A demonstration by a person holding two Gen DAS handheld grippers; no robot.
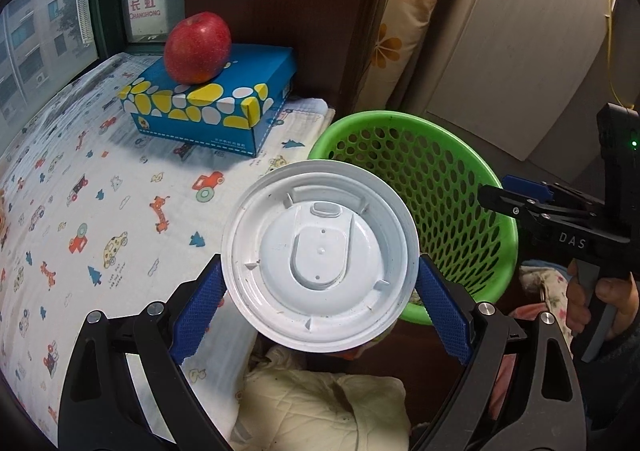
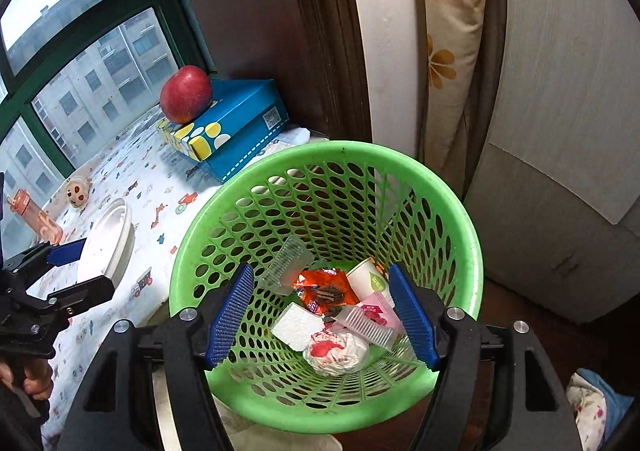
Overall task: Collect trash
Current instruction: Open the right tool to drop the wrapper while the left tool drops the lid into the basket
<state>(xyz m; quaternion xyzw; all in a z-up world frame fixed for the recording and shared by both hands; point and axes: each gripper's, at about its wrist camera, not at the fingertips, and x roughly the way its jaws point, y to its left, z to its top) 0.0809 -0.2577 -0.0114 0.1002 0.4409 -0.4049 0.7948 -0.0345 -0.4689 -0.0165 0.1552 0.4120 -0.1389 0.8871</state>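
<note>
Trash fills the bottom of a green perforated basket: a crumpled orange wrapper, a foam block, a paper cup, clear plastic pieces and a wadded red-stained tissue. Directly above it hangs the right tool, its blue pads standing wide apart with nothing between them. Beside the basket, the left tool grips a white plastic lid by its rim, both pads pressed against the edge, just short of the basket's near lip. Beyond lies a bed covered in a cartoon-print sheet, where a red apple sits atop a blue tissue box. An orange bottle and a small doll's head rest near the window.
</note>
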